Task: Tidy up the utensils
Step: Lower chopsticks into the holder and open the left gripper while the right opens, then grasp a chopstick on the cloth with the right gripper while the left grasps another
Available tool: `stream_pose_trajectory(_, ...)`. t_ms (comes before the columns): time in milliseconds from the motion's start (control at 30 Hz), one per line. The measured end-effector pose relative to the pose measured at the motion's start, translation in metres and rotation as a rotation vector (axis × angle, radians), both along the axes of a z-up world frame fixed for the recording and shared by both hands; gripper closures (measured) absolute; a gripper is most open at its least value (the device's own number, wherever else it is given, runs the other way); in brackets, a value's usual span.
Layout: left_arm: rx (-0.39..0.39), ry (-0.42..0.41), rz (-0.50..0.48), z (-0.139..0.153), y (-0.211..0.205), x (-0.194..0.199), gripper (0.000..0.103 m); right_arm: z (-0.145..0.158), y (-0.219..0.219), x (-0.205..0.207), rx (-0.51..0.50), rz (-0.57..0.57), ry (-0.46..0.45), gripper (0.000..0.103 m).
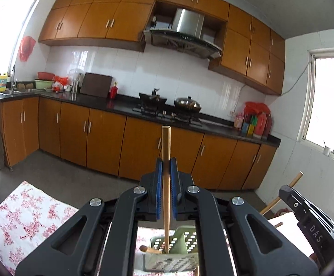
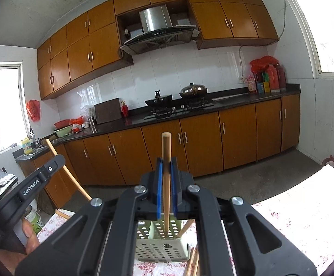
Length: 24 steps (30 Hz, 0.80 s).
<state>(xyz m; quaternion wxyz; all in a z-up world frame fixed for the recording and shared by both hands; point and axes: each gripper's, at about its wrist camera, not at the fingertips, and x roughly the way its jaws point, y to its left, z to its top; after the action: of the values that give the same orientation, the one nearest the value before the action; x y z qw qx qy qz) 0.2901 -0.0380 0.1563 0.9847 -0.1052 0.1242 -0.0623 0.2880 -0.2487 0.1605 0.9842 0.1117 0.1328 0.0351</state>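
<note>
My left gripper [image 1: 166, 161] is shut on a wooden chopstick [image 1: 166, 145] held upright, its lower end inside a pale green perforated utensil holder [image 1: 185, 241] below. My right gripper [image 2: 166, 161] is shut on another wooden chopstick [image 2: 166, 149], also upright, its lower end in the same holder [image 2: 157, 246]. The right gripper with its chopstick shows at the right of the left wrist view [image 1: 304, 218]; the left gripper shows at the left of the right wrist view [image 2: 40, 179]. More chopsticks [image 2: 193, 262] lie beside the holder on the cloth.
The holder stands on a table with a pink floral cloth [image 1: 24, 216] [image 2: 304, 220]. Behind are orange cabinets [image 1: 102, 138], a dark counter with a stove and pots [image 1: 167, 110], a sink at the left [image 1: 17, 90], and windows on both sides.
</note>
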Motion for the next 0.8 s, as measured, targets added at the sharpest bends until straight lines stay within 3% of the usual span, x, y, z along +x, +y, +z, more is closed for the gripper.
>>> stream_pose_trajectory(233, 0.016, 0.028, -0.017, 0.004, 0.001, -0.006, 0.093, 0.001, -0.002, -0.009, -0.004, -0.012, 0.001, 0.089)
stream_pose_trajectory(267, 0.019, 0.026, -0.016, 0.006, 0.001, -0.007, 0.091, 0.004, -0.003, -0.014, -0.005, -0.017, -0.005, 0.087)
stream_pose_trajectory(333, 0.020, 0.014, -0.009, 0.010, 0.003, -0.014, 0.074, 0.009, -0.007, -0.024, -0.004, -0.028, -0.019, 0.085)
stream_pose_trajectory(533, 0.024, 0.007, 0.008, 0.021, 0.017, -0.041, 0.072, 0.008, -0.025, -0.068, -0.019, -0.066, -0.020, 0.081)
stream_pose_trajectory(667, 0.031, 0.033, 0.016, 0.012, 0.036, -0.068, 0.072, -0.020, -0.039, -0.094, -0.038, -0.084, 0.052, 0.081)
stream_pose_trajectory(800, 0.061, 0.095, 0.027, -0.017, 0.056, -0.088, 0.072, -0.074, -0.045, -0.100, -0.044, -0.069, 0.210, 0.081)
